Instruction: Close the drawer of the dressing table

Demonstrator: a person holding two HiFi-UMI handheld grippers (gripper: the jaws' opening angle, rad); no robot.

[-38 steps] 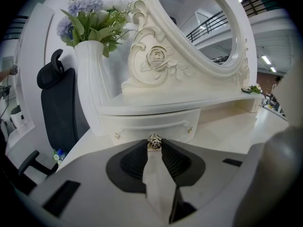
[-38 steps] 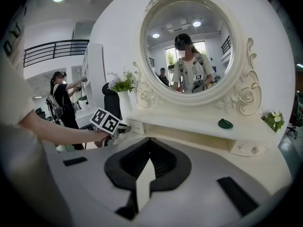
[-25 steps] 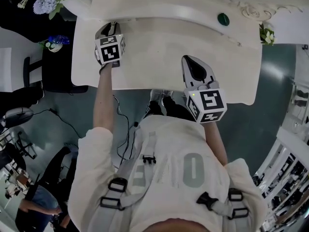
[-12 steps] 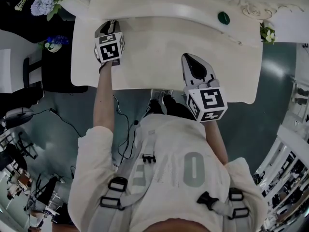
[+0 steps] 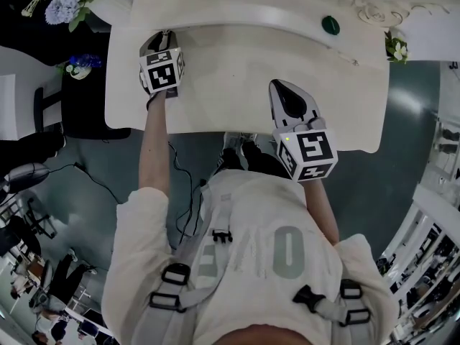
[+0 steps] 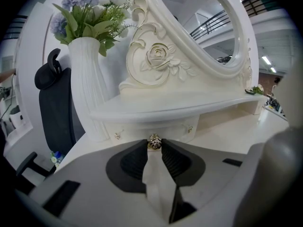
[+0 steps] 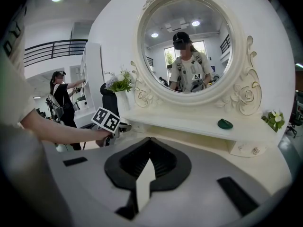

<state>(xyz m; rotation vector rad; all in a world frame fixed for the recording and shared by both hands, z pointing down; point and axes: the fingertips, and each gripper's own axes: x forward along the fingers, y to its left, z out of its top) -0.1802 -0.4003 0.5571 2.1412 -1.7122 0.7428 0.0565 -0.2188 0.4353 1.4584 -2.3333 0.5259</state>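
1. At the table's [image 5: 237, 85] back left, under the shelf [image 6: 180, 105]: left tool [image 6: 154, 146] pinches the small brass knob [image 6: 154, 141] of the drawer [image 6: 142, 128]. Ribbed pads sit on either side of the knob, with a narrow wedge of gap behind it.
2. Drawer front lies low beneath the shelf, just right of the white vase [image 6: 87, 79]. Two smaller knobs show on that front, left and right of the pinched one. Whether the drawer is fully in, cannot tell.
3. Head view: left arm is stretched out, and its tool is at the line where the tabletop meets the shelf.
4. Right tool [image 7: 150, 140]: jaws pressed together at the tips, nothing between them. It is over the near right part of the tabletop, well apart from the left tool, aimed at the round mirror [image 7: 187, 46].
5. Green object [image 7: 225, 123] rests on the shelf, toward the right end.
6. Vase holds flowers [image 6: 90, 13] at the shelf's left end; a dark chair [image 6: 54, 108] stands just beside the vase.
7. Mirror shows the person's reflection.
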